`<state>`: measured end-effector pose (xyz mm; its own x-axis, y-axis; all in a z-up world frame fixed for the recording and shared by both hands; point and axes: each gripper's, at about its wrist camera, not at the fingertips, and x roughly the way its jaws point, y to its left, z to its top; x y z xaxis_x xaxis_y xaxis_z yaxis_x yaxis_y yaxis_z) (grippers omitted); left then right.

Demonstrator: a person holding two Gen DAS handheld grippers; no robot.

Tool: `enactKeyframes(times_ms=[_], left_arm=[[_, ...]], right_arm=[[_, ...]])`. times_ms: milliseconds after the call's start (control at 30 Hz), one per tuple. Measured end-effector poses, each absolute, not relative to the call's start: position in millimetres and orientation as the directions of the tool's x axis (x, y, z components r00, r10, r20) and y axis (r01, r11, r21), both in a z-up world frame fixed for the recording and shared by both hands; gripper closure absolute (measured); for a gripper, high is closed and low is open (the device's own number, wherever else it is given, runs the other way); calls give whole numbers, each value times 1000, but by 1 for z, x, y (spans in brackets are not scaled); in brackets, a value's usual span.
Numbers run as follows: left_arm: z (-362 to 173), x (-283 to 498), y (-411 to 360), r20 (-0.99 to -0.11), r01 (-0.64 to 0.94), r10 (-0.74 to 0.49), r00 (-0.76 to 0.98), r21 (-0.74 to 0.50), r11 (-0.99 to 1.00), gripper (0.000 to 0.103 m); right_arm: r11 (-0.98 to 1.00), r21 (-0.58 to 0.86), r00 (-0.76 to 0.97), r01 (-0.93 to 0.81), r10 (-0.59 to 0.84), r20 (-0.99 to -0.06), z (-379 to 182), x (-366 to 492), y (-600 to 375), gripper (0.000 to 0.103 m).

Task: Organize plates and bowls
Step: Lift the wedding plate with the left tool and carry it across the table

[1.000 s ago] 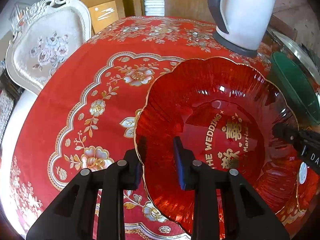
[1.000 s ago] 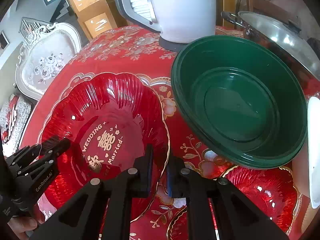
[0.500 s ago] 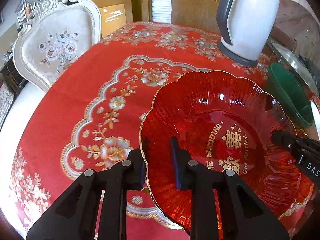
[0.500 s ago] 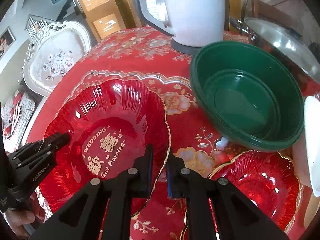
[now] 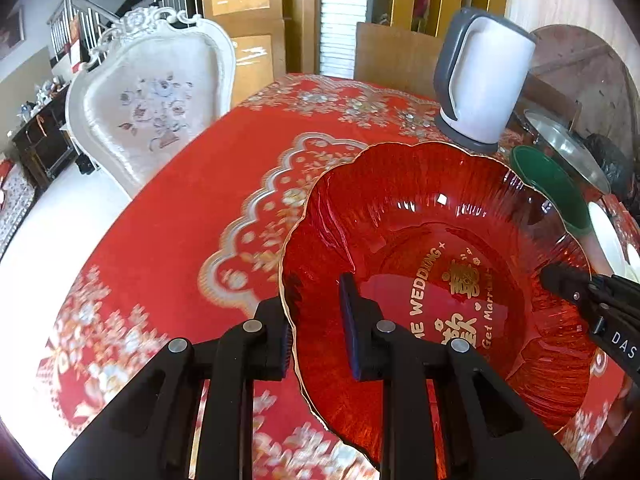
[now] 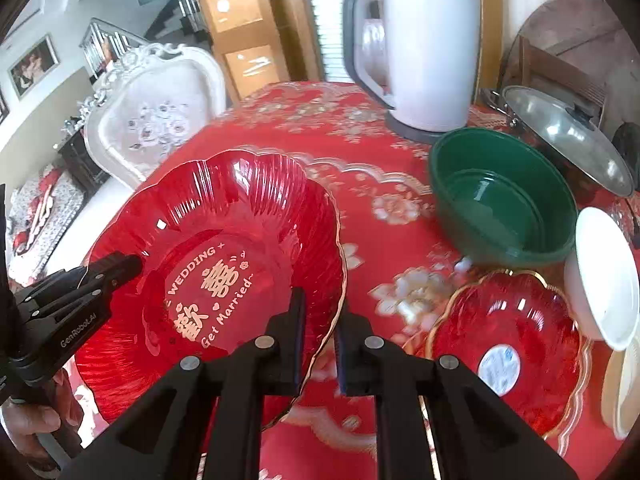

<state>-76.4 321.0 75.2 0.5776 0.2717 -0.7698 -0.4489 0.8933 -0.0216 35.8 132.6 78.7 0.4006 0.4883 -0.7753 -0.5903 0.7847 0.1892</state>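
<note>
Plate: the large red plate (image 5: 436, 248) is held clear above the tabletop (image 5: 180, 232).
Left tool (image 5: 316, 332): clamped on its rim.
Right tool (image 6: 318, 340): clamped on the opposite rim.
Risk: a slip could be caused by uneven pulling on the thin, glossy edge.

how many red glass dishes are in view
2. A large scalloped red glass plate with gold wedding lettering is held at opposite rims by both grippers; a smaller scalloped red glass dish sits on the tablecloth near the green bowl. Others may be out of frame.

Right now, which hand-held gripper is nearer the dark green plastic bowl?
Right. The right hand-held gripper clamps the big red glass plate's edge facing the green bowl; the left hand-held gripper clamps the far edge.
</note>
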Motion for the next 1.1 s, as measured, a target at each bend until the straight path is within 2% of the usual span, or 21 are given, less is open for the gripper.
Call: enactKeyframes(times_ms=[467, 733, 1100], left_arm=[[55, -167, 321, -757, -513, 321, 569, -22, 858, 82], [32, -179, 323, -762, -537, 324, 560, -36, 843, 82], [8, -189, 331, -769, -564, 301, 564, -92, 821, 81]], right_arm=[[736, 194, 354, -649, 517, -779, 58, -52, 139, 87], [731, 197, 305, -653, 492, -815, 29, -72, 143, 86], [722, 189, 276, -665, 474, -836, 17, -81, 149, 85]])
